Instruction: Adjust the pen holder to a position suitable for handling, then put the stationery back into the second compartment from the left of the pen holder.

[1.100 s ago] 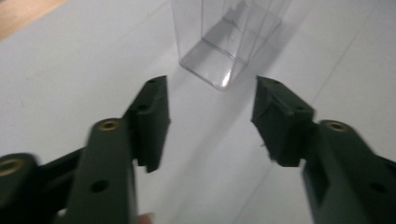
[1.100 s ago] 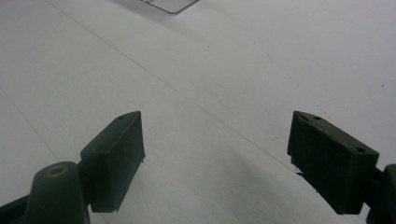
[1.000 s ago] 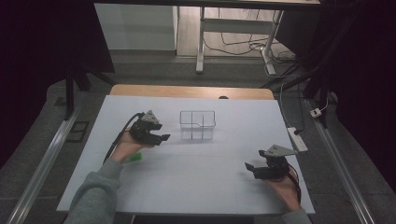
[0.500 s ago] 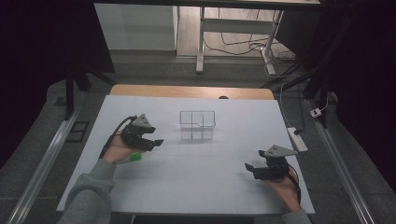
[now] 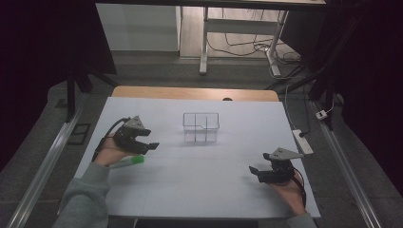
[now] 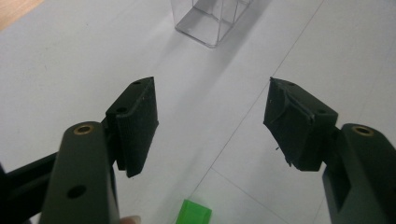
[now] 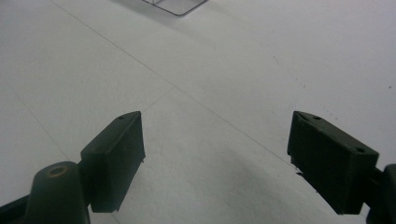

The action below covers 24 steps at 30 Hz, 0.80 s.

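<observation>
**Left gripper drawn back, green piece on the table**

Shifted since the earlier frame toward frame left, away from the clear divided box [image 5: 201,127]: left gripper [image 5: 148,146], jaws just opening, now apart, nothing between. White table [image 5: 199,175] across mid-frame. Lower right: right gripper [image 5: 252,171], jaws apart, empty. Beneath the left hand: green piece [image 5: 135,161], lying flat.

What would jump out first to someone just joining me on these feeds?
Probably the clear divided box standing alone near the middle of the white table. Next, the bright green piece lying beside the left hand, under the left gripper, whose jaws have just been opening with nothing between them. The right gripper sits open near the table's right edge.
</observation>
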Each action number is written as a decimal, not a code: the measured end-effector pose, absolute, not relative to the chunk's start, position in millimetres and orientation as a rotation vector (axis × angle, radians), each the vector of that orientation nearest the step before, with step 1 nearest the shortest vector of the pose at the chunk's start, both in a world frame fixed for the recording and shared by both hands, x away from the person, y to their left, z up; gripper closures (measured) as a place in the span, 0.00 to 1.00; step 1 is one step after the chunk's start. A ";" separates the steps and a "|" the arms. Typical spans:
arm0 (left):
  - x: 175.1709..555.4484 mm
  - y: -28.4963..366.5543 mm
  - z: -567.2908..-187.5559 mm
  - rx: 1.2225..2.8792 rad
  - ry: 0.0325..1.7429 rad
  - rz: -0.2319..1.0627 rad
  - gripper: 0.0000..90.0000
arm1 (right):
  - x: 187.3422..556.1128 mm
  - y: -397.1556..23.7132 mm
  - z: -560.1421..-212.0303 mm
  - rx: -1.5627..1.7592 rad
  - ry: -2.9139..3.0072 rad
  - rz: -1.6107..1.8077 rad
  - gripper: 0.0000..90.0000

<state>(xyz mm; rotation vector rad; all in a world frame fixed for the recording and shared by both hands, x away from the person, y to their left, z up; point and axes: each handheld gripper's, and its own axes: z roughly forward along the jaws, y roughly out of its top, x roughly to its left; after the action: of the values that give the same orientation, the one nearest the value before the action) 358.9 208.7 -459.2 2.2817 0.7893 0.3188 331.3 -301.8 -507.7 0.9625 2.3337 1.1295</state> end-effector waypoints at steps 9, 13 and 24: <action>358.8 215.4 -463.3 2.305 0.812 0.310 0.35 | 331.7 -300.4 -509.3 0.961 2.342 1.117 0.20; 357.3 222.0 -464.2 2.308 0.832 0.306 0.35 | 332.0 -300.4 -509.2 0.958 2.339 1.120 0.20; 357.1 232.8 -469.0 2.359 0.816 0.323 0.35 | 332.7 -298.7 -510.1 0.951 2.355 1.118 0.20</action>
<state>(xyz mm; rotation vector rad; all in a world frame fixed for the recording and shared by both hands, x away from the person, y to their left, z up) 357.1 232.8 -469.0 2.3593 0.8162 0.3226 332.7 -298.7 -510.1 0.9513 2.3554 1.1183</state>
